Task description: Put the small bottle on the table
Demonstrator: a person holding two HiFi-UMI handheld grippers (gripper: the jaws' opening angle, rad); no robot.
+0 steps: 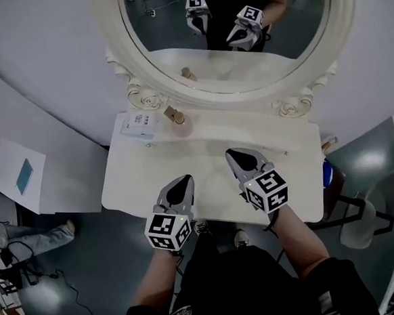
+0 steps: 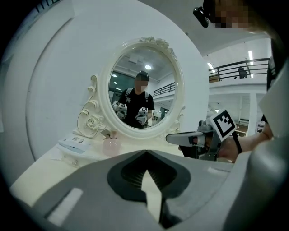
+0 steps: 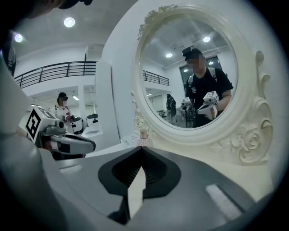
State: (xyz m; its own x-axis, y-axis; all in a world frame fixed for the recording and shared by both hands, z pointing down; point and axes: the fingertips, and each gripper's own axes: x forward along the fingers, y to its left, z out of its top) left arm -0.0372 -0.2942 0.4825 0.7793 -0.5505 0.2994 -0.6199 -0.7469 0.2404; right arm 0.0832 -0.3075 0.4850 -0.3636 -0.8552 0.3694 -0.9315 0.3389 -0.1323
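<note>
The small pink bottle [image 1: 181, 125] with a tan cap stands upright on the white dressing table [image 1: 204, 166], close to the left foot of the round mirror [image 1: 235, 35]. It shows ahead in the left gripper view [image 2: 111, 145] and, just past the jaw tips, in the right gripper view [image 3: 143, 137]. My left gripper [image 1: 183, 181] hovers over the table's front edge, shut and empty [image 2: 145, 153]. My right gripper [image 1: 232, 154] is beside it, a little further in, also shut with nothing between the jaws [image 3: 142, 149]. Both are well short of the bottle.
A flat white box [image 1: 139, 125] lies left of the bottle. The mirror's carved frame [image 1: 295, 105] runs along the table's back. A chair [image 1: 377, 207] stands to the right of the table, and a sheet with a blue square [image 1: 23, 175] lies off to the left.
</note>
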